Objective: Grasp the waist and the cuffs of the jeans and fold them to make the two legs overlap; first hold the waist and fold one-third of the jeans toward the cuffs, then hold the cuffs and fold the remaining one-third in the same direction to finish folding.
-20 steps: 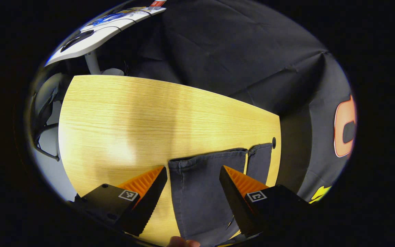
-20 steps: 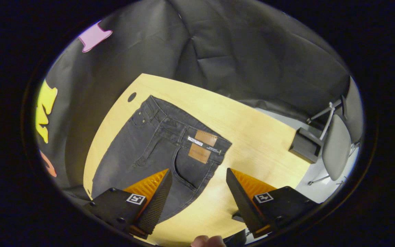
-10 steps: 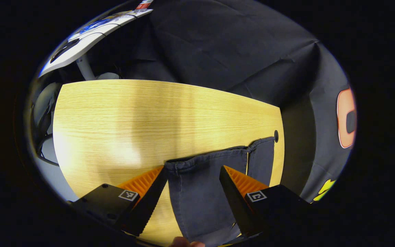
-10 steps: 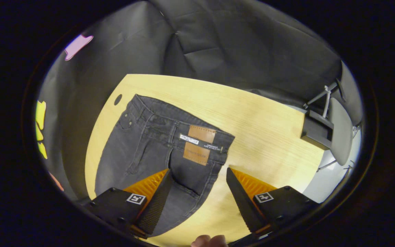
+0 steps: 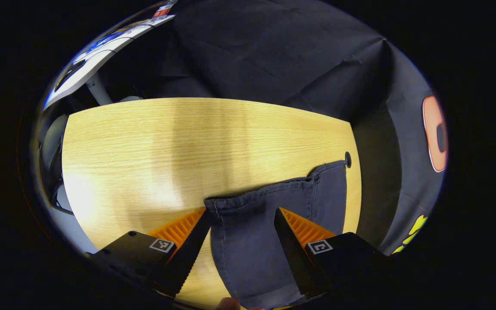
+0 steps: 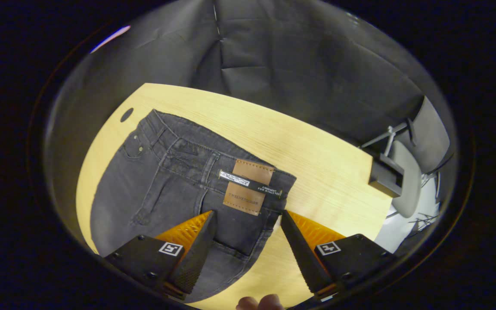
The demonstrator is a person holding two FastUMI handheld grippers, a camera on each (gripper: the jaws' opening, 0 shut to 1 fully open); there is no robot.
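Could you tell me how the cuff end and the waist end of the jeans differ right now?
The cuffs are plain hemmed edges; the waist carries a tan patch, belt loops and a pocket. The cuffs show two separate hems; the waist is one continuous band. Both lie flat on the table, each ahead of an open gripper.

Place: you worked in a recording booth set up in an office-like room.
Wall: black cloth [image 6: 299,64] hung behind your wooden table [image 5: 153,142].
Beyond: a grey office chair [image 6: 403,176] and a white desk [image 5: 88,64] stood outside.
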